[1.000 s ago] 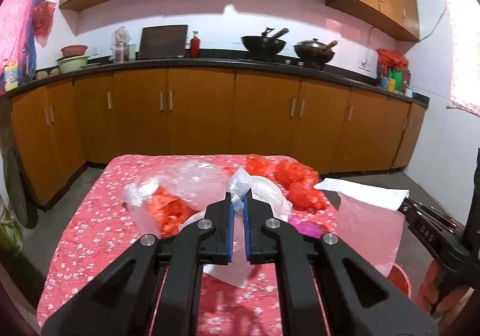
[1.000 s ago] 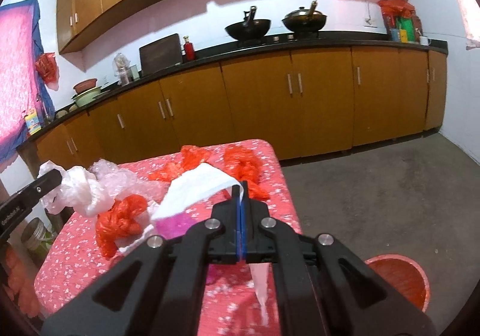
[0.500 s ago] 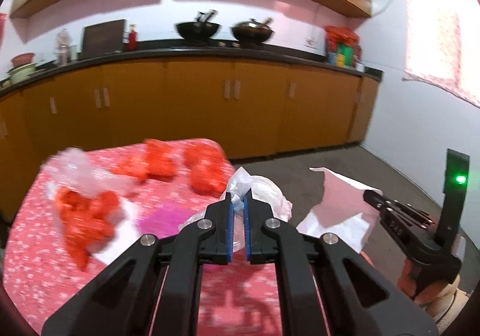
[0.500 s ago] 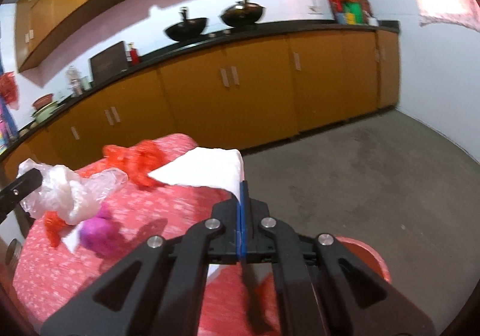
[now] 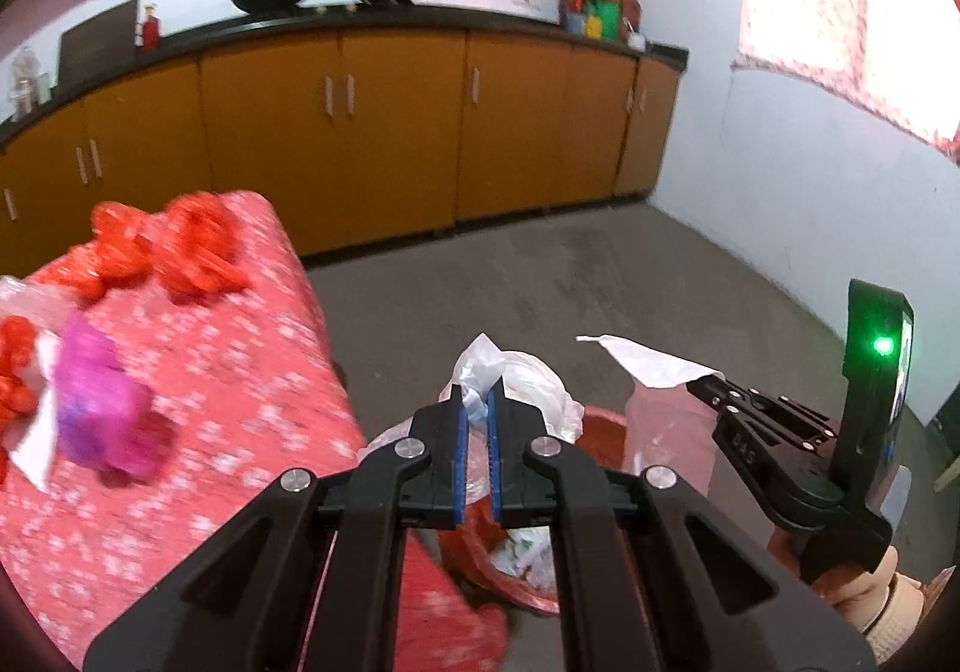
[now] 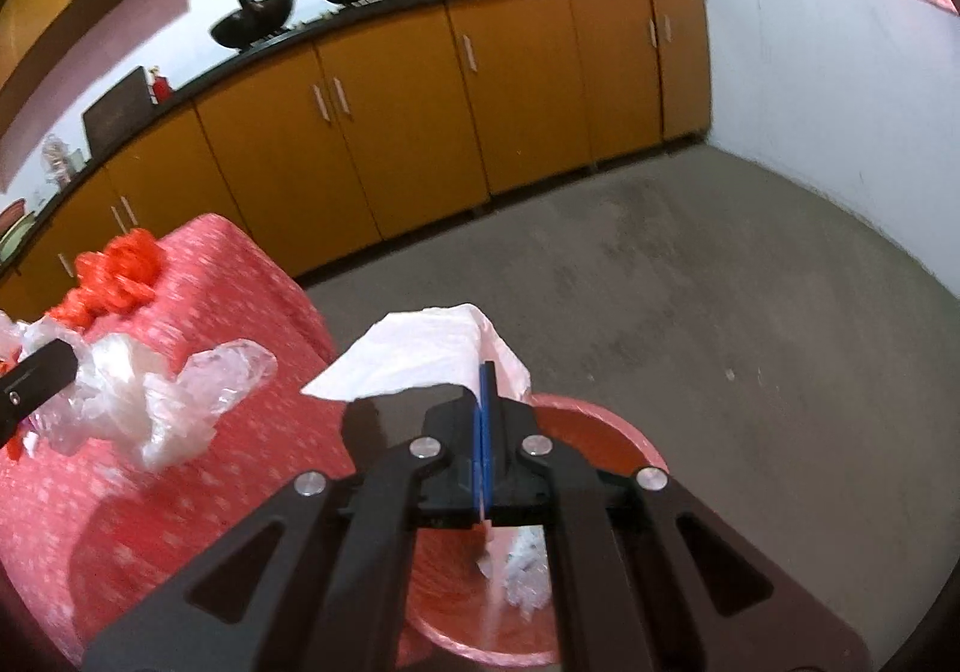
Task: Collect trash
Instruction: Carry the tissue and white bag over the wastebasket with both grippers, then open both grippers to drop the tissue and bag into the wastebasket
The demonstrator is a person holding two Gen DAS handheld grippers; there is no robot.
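My left gripper [image 5: 477, 402] is shut on a crumpled clear plastic bag [image 5: 528, 384], which also shows in the right wrist view as the clear plastic bag [image 6: 174, 402]. It hangs past the table's right edge, over a red trash bin [image 5: 510, 552]. My right gripper [image 6: 485, 372] is shut on a thin white-pink plastic sheet [image 6: 420, 348], held above the same red trash bin [image 6: 594, 432]. In the left wrist view that sheet [image 5: 654, 372] hangs from the right gripper [image 5: 702, 389]. Some white trash lies in the bin.
A table with a red floral cloth [image 5: 210, 372] stands at left, bearing red plastic bags [image 5: 180, 246] and a purple wad [image 5: 102, 408]. Orange cabinets [image 5: 390, 132] line the far wall under a black counter. Grey floor [image 6: 720, 282] spreads to the right.
Both grippers have swung right and down, off the table toward the red bin, each still gripping its piece of plastic. The table has slid to the left of both views.
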